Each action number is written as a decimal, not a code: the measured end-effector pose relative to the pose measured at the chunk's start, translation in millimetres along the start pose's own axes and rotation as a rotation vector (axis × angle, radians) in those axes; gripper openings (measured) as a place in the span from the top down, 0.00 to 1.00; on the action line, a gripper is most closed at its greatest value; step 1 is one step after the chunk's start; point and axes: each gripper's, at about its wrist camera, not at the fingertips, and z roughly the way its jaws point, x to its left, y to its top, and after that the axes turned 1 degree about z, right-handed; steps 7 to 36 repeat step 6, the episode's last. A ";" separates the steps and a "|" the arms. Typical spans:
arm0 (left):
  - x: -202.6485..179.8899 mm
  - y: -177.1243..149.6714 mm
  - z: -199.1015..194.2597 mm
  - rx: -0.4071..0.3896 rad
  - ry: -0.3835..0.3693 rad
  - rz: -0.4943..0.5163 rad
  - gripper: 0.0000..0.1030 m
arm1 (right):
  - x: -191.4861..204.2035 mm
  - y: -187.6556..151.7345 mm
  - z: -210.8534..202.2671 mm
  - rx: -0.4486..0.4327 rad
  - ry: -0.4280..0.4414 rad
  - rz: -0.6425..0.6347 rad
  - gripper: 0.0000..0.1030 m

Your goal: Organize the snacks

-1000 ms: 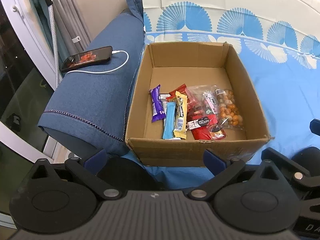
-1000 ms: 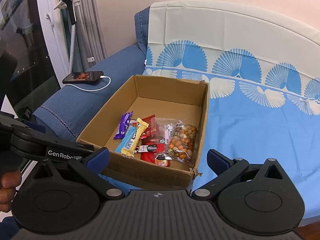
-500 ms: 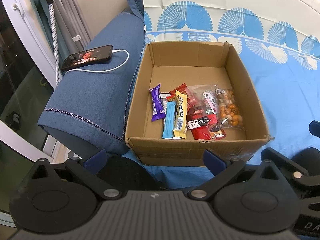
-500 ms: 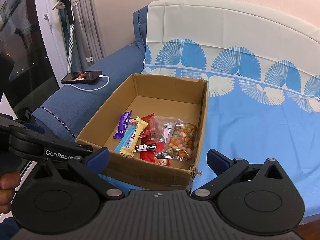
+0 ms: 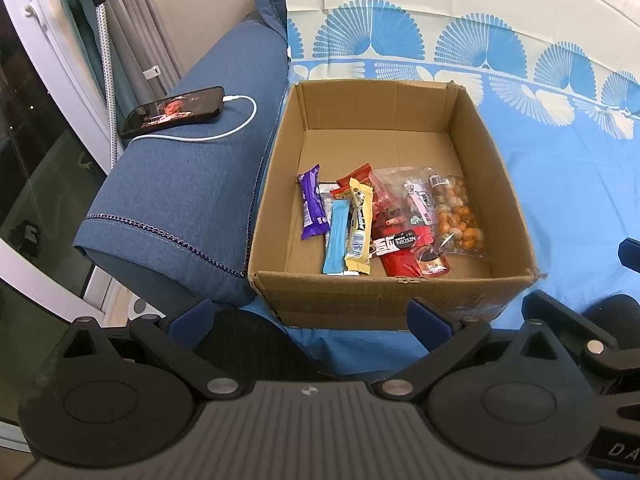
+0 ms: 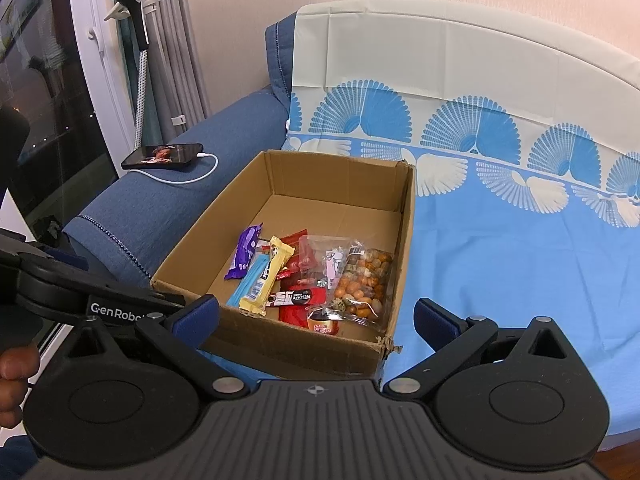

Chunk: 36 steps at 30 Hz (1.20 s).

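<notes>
Left gripper, blue-padded jaws spread and empty, sits low in the frame; the open brown cardboard box lies straight ahead above it, and the bar-shaped snack packets in its near half run lengthwise away from the gripper.

Right gripper is likewise spread and empty, with the box up and slightly left and the clear bag of orange nuts nearest it.

Both the left gripper and right gripper hover, fingers spread, empty.
</notes>
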 end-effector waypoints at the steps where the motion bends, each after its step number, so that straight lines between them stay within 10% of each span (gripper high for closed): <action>1: -0.5 -0.2 -0.3 -0.001 0.002 0.002 0.00 | -0.1 0.0 0.0 0.000 0.000 0.000 0.00; 36: -3.0 -1.4 -2.3 -0.013 0.014 0.011 0.00 | -0.8 0.9 -0.3 -0.002 -0.001 -0.001 0.00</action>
